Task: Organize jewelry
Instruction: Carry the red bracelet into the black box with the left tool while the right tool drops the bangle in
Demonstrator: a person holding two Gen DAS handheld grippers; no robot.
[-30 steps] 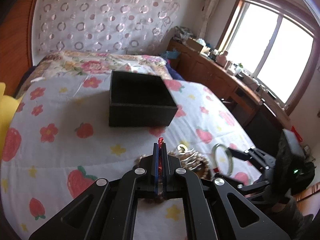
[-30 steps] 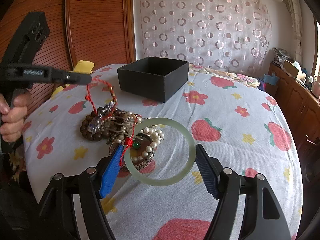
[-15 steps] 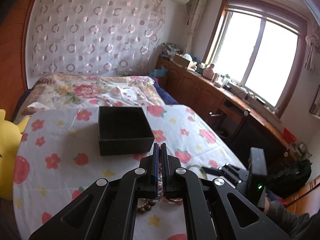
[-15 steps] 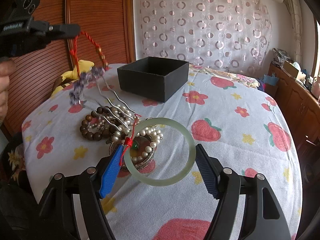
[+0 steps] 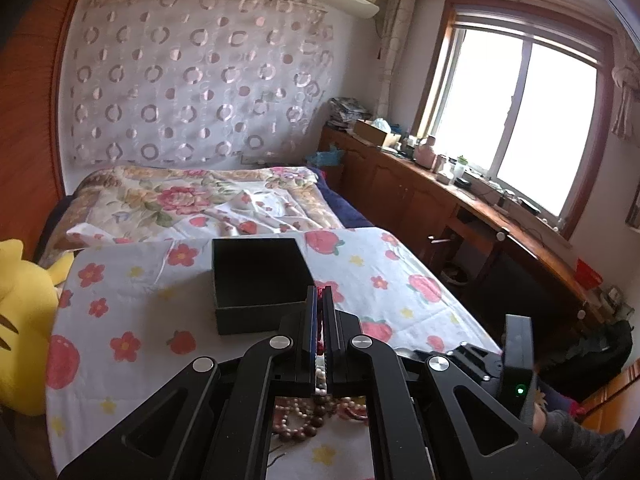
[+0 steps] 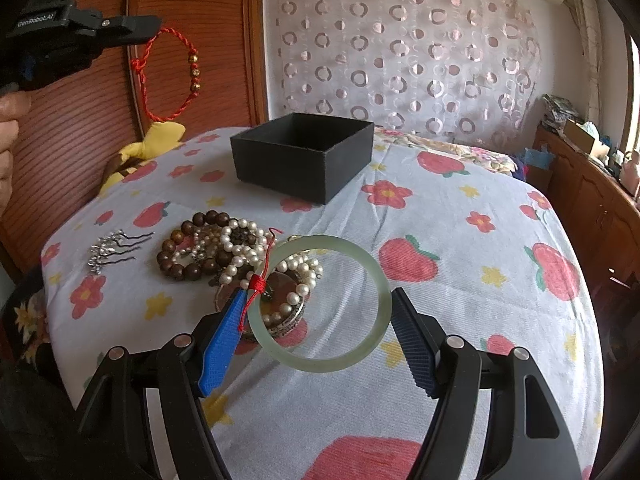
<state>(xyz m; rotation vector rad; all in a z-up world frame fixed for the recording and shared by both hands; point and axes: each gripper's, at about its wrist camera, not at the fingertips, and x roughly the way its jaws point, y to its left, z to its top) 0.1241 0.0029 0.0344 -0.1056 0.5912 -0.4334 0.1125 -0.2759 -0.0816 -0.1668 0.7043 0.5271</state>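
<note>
Right wrist view: the right gripper [image 6: 316,320] is seen from behind, its fingers spread wide around a pale green bangle [image 6: 320,304].
Right gripper state: the bangle is clamped across its width, the blue pad pressed on its left edge and the dark ribbed pad on its right edge; the ring is held tilted above the cloth.
Red tassel cord [image 6: 256,292]: tied to the bangle beside the blue pad, hanging down along it.
Jewelry heap: a brown wooden bead bracelet [image 6: 188,248] and pearl strands [image 6: 244,248] are piled just ahead and left of the right gripper; a round brown metal-rimmed piece [image 6: 280,312] is seen through the bangle.
Silver hairpins [image 6: 112,246]: laid on the cloth left of the heap, apart from it.
Black box [image 6: 304,160]: open-topped, placed well ahead of both grippers on the flowered tablecloth [image 6: 460,240].
Left gripper [image 6: 154,26]: held high at upper left by a hand [image 6: 8,128], its tips pressed together.
Red string bracelet [image 6: 172,76]: pinched at its top by the left gripper, hung freely in the air as a loop with small gold beads on one side.
Left wrist view: the left gripper [image 5: 319,296] is shown with its fingers closed on red cord; the box [image 5: 260,284] lies just beyond the tips, slightly left, and the heap is glimpsed beneath the fingers.
</note>
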